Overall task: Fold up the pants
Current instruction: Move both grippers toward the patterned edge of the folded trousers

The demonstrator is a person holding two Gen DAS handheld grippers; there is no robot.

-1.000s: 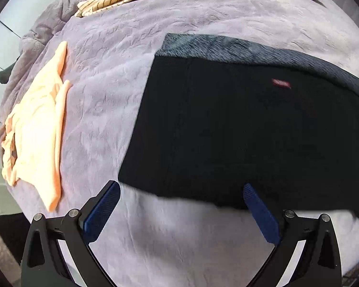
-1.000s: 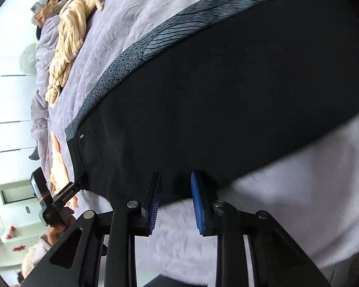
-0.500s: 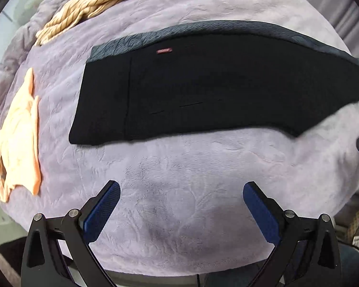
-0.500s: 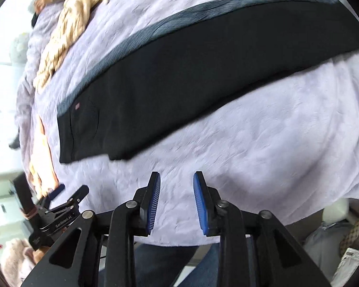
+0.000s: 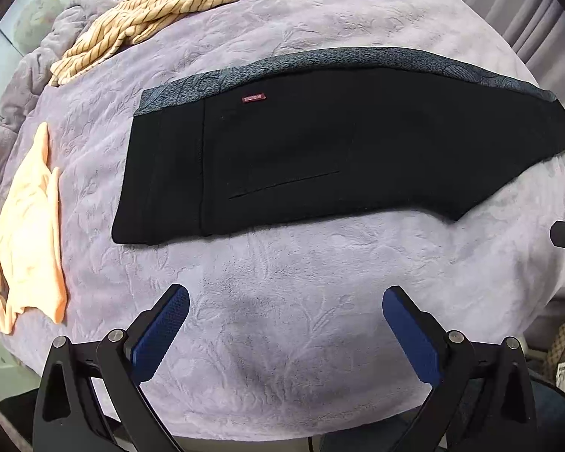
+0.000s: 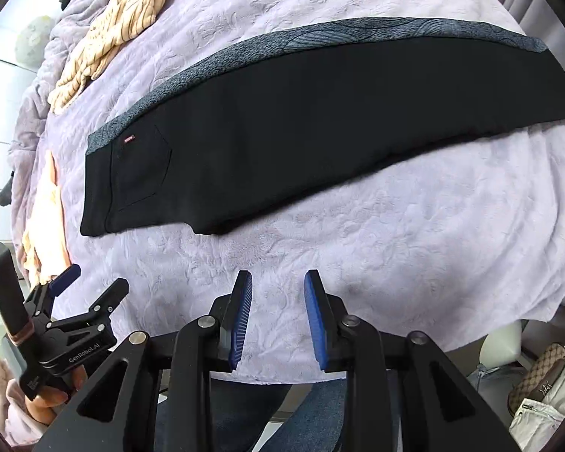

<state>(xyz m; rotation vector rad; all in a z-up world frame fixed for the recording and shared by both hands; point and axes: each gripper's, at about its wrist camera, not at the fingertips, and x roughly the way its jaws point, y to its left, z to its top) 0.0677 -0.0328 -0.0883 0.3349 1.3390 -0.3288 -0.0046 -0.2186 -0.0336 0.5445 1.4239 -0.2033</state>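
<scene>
Black pants point(image 5: 320, 150) lie flat on the lilac blanket point(image 5: 282, 301) in the left wrist view, folded lengthwise so one leg covers the other, with the grey patterned band point(image 5: 339, 62) along the far edge and the waist end to the left. A second ago the near hem sat right between this gripper's fingers; now the left gripper point(image 5: 285, 333) has pulled back well clear of the cloth, jaws spread wide and holding nothing. An orange top point(image 5: 26, 233) lies left of the pants and a striped garment point(image 5: 150, 11) lies beyond them, both apart from the pants.

From the right wrist view the whole length shows: waist and red tag point(image 6: 129, 138) at left, leg ends running off to the right. The right gripper point(image 6: 278, 320) has also backed away from the near edge it was hovering over, and now hangs over bare blanket, its pads a small gap apart with nothing between them. The left gripper point(image 6: 66, 277) shows at the lower left, likewise off the cloth.

Judging from this, the lengthwise fold is laid and released; what remains is likely to bring the leg ends over toward the waist.
</scene>
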